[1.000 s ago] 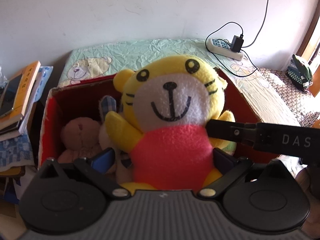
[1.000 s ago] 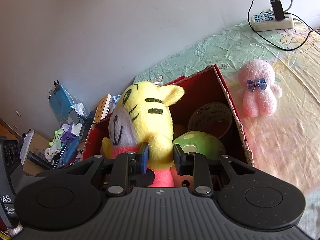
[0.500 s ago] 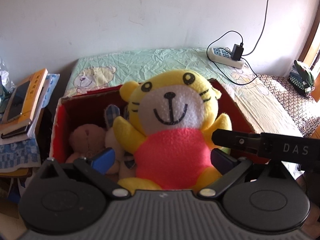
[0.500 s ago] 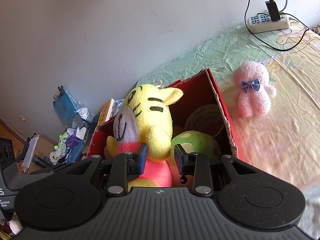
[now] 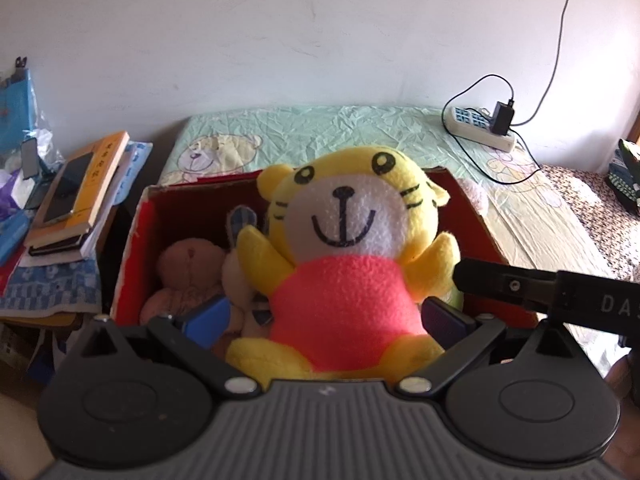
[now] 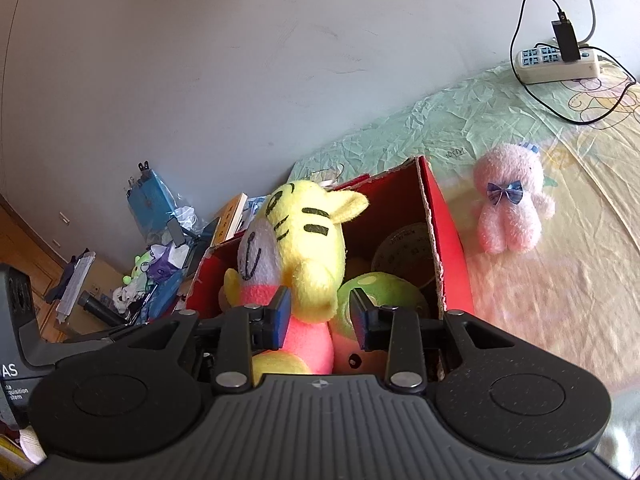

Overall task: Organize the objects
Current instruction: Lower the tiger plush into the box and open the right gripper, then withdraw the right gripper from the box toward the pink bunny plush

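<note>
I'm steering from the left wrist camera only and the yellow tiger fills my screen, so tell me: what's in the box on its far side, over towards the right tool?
Observer: A green spotted plush sits in the red box, right beside the tiger.
Operator: Where's the tip of the right tool? I only see its body.
Observer: The right tool brackets the tiger's near arm. I can't tell whether it's pinching.
Operator: Is anything outside the box on that side?
Observer: A pink plush with a blue bow lies on the bed, just past the box's wall.
</note>
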`<state>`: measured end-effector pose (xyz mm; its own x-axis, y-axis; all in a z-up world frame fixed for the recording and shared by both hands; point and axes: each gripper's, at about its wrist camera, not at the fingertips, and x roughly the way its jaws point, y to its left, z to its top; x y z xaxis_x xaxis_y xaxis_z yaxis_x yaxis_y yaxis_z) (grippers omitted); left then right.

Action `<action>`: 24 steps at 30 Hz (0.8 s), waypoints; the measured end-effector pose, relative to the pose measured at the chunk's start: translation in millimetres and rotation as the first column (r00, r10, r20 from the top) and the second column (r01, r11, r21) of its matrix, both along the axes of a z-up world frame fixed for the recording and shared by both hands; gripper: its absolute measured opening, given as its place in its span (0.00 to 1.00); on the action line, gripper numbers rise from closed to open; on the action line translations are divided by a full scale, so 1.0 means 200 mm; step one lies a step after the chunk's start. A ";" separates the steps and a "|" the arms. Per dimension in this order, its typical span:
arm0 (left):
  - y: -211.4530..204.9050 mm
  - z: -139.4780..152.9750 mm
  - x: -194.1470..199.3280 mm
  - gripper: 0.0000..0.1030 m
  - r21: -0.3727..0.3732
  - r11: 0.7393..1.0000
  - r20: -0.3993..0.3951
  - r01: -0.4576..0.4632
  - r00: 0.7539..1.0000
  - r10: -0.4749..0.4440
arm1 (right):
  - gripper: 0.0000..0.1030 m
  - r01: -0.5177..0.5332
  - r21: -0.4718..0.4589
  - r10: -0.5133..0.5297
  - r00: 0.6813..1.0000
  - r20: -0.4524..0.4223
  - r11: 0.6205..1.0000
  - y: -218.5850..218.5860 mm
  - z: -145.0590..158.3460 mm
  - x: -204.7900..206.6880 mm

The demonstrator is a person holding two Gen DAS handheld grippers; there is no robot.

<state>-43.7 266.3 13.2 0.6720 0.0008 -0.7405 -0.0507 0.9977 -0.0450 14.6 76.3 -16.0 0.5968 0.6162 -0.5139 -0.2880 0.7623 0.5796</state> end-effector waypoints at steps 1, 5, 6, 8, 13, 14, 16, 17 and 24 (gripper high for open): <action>-0.01 0.00 0.00 0.98 0.000 1.000 -0.004 -0.012 1.000 0.012 | 0.34 -0.008 0.001 0.008 1.000 0.000 1.000 -0.01 0.00 0.00; -0.06 0.01 -0.02 0.98 -0.010 0.999 -0.010 -0.049 0.999 0.049 | 0.35 -0.031 0.015 0.031 1.000 0.004 0.999 -0.09 0.01 0.00; -0.08 0.02 -0.03 0.98 -0.004 0.998 -0.004 -0.058 0.998 0.058 | 0.35 -0.037 0.019 0.037 0.999 0.005 0.999 -0.11 0.02 0.01; -0.11 0.04 -0.04 0.98 0.015 0.997 0.010 -0.079 0.997 0.079 | 0.36 -0.047 0.022 0.047 0.999 0.012 0.999 -0.14 0.03 0.01; -0.18 0.07 -0.05 0.98 0.047 0.992 0.021 -0.121 0.992 0.121 | 0.38 -0.061 0.048 0.060 0.998 0.015 0.997 -0.24 0.03 0.02; -0.19 0.08 -0.05 0.98 0.050 0.990 0.022 -0.131 0.991 0.130 | 0.38 -0.064 0.052 0.064 0.998 0.016 0.997 -0.26 0.04 0.03; -0.21 0.08 -0.05 0.98 0.052 0.988 0.024 -0.147 0.989 0.146 | 0.38 -0.071 0.055 0.070 0.997 0.019 0.996 -0.29 0.04 0.04; -0.22 0.09 -0.05 0.98 0.054 0.986 0.027 -0.155 0.988 0.153 | 0.38 -0.076 0.056 0.075 0.997 0.020 0.996 -0.30 0.04 0.04; -0.32 0.11 -0.06 0.98 0.084 0.977 0.046 -0.196 0.980 0.193 | 0.39 -0.106 0.067 0.105 0.994 0.014 0.992 -0.39 0.02 0.06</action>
